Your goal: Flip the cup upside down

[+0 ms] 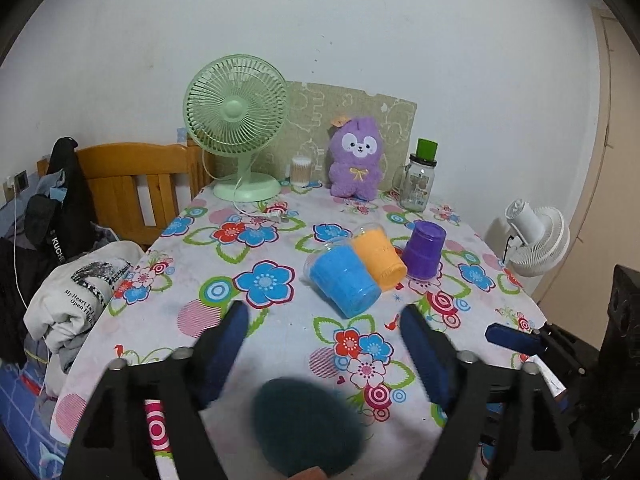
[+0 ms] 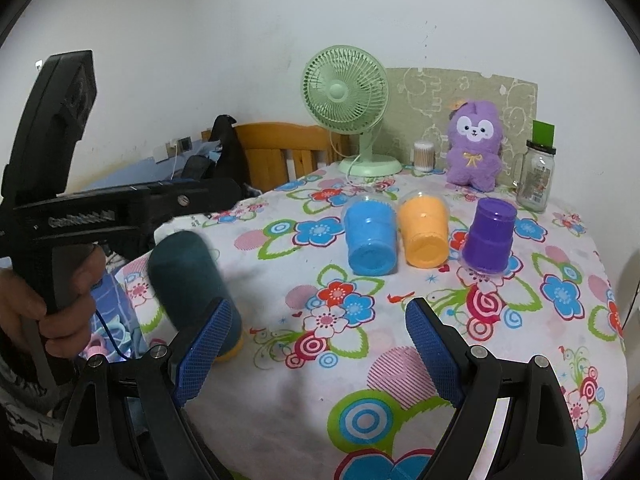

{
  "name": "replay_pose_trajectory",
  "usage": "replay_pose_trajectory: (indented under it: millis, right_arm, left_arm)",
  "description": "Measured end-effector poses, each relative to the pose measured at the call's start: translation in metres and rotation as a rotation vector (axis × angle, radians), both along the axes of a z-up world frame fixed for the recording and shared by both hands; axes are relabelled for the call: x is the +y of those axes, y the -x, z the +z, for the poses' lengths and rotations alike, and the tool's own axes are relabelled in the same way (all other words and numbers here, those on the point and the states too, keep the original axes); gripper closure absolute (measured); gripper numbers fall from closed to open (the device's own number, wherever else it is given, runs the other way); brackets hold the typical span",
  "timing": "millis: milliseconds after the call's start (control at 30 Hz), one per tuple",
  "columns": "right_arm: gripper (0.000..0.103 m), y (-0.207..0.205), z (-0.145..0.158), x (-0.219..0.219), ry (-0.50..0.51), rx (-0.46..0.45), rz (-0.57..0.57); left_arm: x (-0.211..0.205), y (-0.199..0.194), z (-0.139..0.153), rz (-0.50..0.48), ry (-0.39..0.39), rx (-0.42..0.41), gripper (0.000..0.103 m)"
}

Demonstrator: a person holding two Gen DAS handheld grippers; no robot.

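Teal and blurred, a cup (image 2: 192,280) lies close under my left claw (image 1: 324,320), its orange-rimmed mouth (image 2: 232,350) toward the near table edge; from the left wrist it shows only as a dark smear (image 1: 308,424) beneath the spread fingers. I cannot tell whether it touches the table (image 2: 280,400) or is tumbling. Both claws are open and hold nothing. My right claw (image 2: 320,316) hovers low over the flowered cloth, fingers wide, its left pad (image 2: 208,344) just in front of the teal cup. My left hand (image 2: 60,300) wraps the handle of its tool, which juts level across the table corner. Ahead of both claws sit three more cups: a blue cup (image 2: 370,240) and an orange cup (image 2: 424,236) on their sides, touching, mouths toward me, and a purple cup (image 2: 488,236) already mouth-down just right of them. I judge those two lie tipped so a claw can close on their walls and turn them over; the purple one looks done.
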State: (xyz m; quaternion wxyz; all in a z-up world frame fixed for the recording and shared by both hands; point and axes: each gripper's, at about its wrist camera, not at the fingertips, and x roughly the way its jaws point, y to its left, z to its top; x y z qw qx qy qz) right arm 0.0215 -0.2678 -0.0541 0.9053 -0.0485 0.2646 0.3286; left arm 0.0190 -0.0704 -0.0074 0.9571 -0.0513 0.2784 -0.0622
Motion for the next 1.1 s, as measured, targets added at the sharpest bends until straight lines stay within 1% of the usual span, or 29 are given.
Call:
replay_pose_trajectory:
  millis: [33, 100, 133, 433, 1100]
  right_arm:
    - [0.012, 0.0, 0.0, 0.0, 0.0, 0.002, 0.0]
    - [0.012, -0.001, -0.001, 0.0, -0.004, 0.006, -0.001]
    - [0.012, -0.001, -0.002, 0.0, -0.006, 0.008, -0.001]
    - [0.012, -0.006, -0.009, 0.001, -0.017, 0.039, -0.012]
    - [0.012, -0.007, -0.006, 0.013, -0.01, 0.041, -0.01]
  left_arm:
    - [0.002, 0.001, 0.001, -0.002, 0.007, -0.003, 0.017]
    - [0.005, 0.003, 0.002, -0.007, 0.02, -0.007, 0.01]
    - [0.006, 0.004, 0.002, -0.007, 0.019, -0.007, 0.009]
    - [0.01, 0.005, -0.009, -0.006, 0.012, 0.021, 0.008]
    - [0.018, 0.006, -0.014, 0.009, 0.013, 0.035, 0.003]
